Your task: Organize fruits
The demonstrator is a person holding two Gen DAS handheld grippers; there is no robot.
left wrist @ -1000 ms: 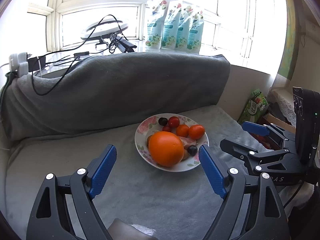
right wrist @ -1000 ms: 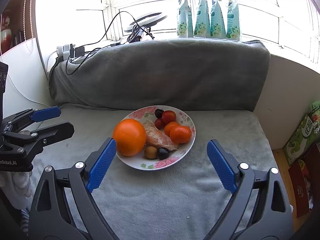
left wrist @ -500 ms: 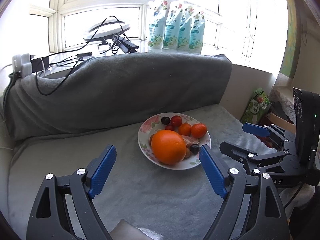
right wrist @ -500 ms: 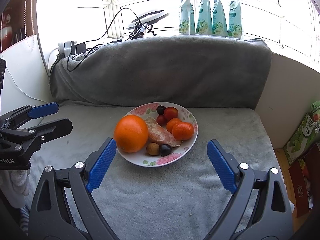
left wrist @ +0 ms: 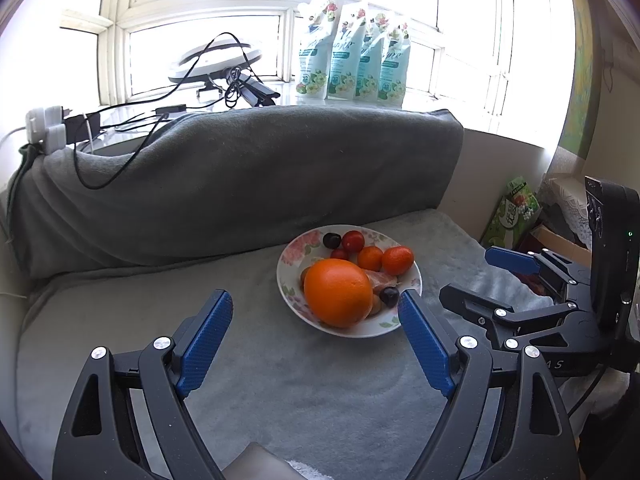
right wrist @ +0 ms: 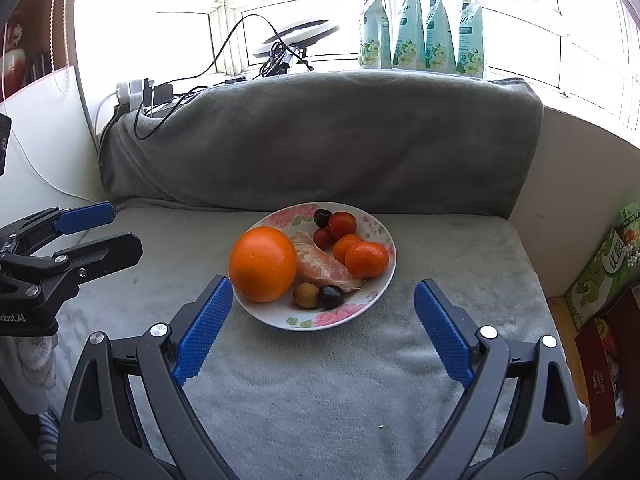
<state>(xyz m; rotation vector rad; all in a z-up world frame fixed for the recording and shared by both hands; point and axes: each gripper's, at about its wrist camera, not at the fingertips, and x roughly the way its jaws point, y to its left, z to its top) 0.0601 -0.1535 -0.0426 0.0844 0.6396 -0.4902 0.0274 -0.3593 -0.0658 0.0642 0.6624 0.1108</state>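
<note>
A floral plate (left wrist: 290, 280) (right wrist: 372, 300) sits on a grey blanket. It holds a big orange (left wrist: 338, 293) (right wrist: 263, 264), a peeled citrus piece (right wrist: 322, 266), two small mandarins (right wrist: 366, 259), cherry tomatoes (right wrist: 342, 225), dark cherries (right wrist: 331, 297) and a small yellowish fruit (right wrist: 306, 295). My left gripper (left wrist: 316, 316) is open and empty, just short of the plate. My right gripper (right wrist: 323, 308) is open and empty, its jaws either side of the plate's near rim. Each gripper shows in the other's view, the right gripper (left wrist: 496, 278) and the left gripper (right wrist: 106, 228).
A grey blanket-covered backrest (right wrist: 320, 140) rises behind the plate. Several refill pouches (right wrist: 420, 28), a ring light (left wrist: 216, 60) and cables stand on the sill. A green box (right wrist: 604, 276) and red packages are at the right, past the blanket's edge.
Both grippers have pulled back and tilted slightly, so the plate sits a little farther right in the left view and higher in the right view. Both stayed open.
</note>
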